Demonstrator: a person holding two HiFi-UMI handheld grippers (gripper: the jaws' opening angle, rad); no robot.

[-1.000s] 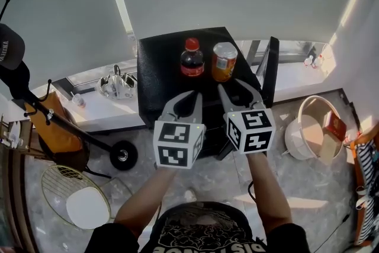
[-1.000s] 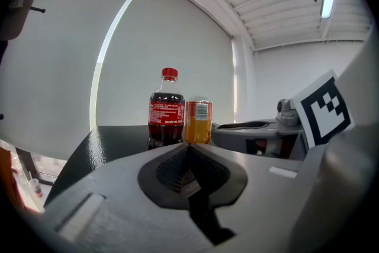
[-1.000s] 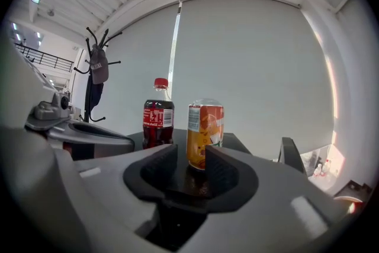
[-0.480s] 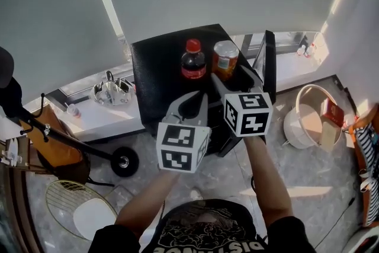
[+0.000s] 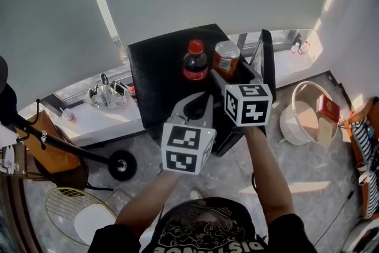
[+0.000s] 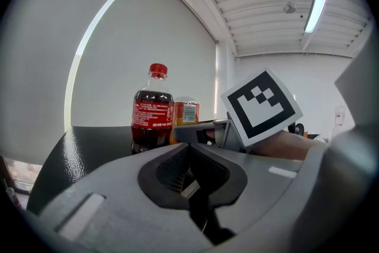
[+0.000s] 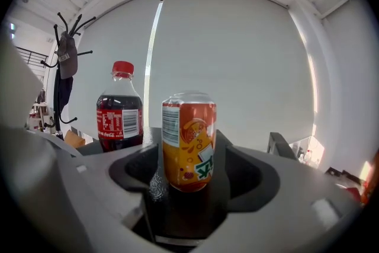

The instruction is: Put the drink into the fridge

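Drink: we see the orange can (image 7: pixel 188 140) upright near the far right corner of the fridge top (image 5: pixel 157 68), just beside the cola bottle (image 5: pixel 195 62).
Right gripper (image 7: pixel 190 178): its jaws have just been opening and are spread wide, with the can between them, unpressed.
Left gripper (image 5: pixel 200 99): pressed together, empty.
Handling: we judge it light, smooth, thin-walled and easily dented.
Hold: mid-body, squarely, gentle squeeze.

R tool (image 5: pixel 232 74) opened, nearer can (image 5: pixel 227 56).
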